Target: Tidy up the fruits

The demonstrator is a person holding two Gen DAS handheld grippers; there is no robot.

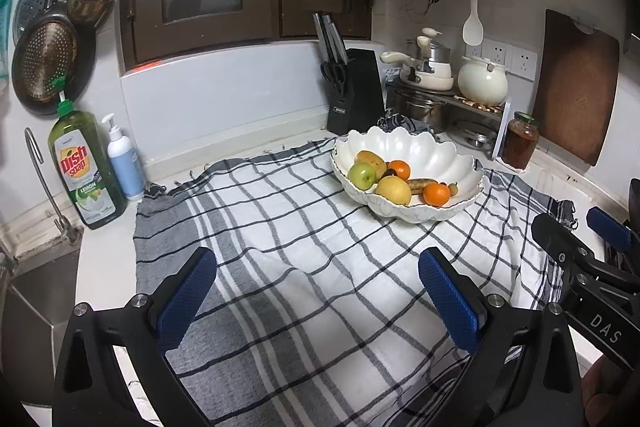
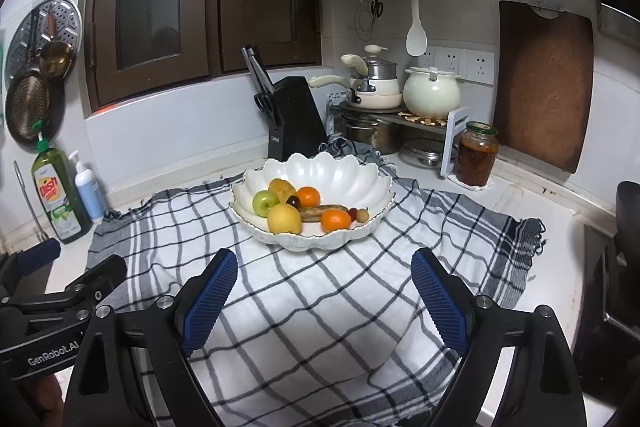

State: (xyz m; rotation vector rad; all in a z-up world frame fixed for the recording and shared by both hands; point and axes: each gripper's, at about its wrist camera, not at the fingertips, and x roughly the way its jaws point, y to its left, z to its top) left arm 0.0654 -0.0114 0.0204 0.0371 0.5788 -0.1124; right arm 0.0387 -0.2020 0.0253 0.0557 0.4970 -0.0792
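Jaws spread wide on both units, nothing between the blue pads. Left gripper (image 1: pixel 318 295) and right gripper (image 2: pixel 324 297) hover side by side over the checked cloth (image 1: pixel 304 267), low and well short of the bowl. White scalloped bowl (image 2: pixel 344 175) sits on the far part of the cloth — all visible fruit is inside it: green apple (image 2: pixel 265 203), yellow pear (image 2: pixel 284 219), two oranges (image 2: pixel 335 220) (image 2: pixel 309 195), a spotted banana (image 2: pixel 320 212), a mango-like yellow fruit (image 2: pixel 281 188) at the back, plus a few small round fruits, type unclear. Behind the bowl: knife block (image 2: pixel 294 115), stacked pots on a rack (image 2: pixel 376 87), a jar (image 2: pixel 477 155) to the right. Dish soap bottle (image 1: pixel 84 167) stands at far left by the sink.
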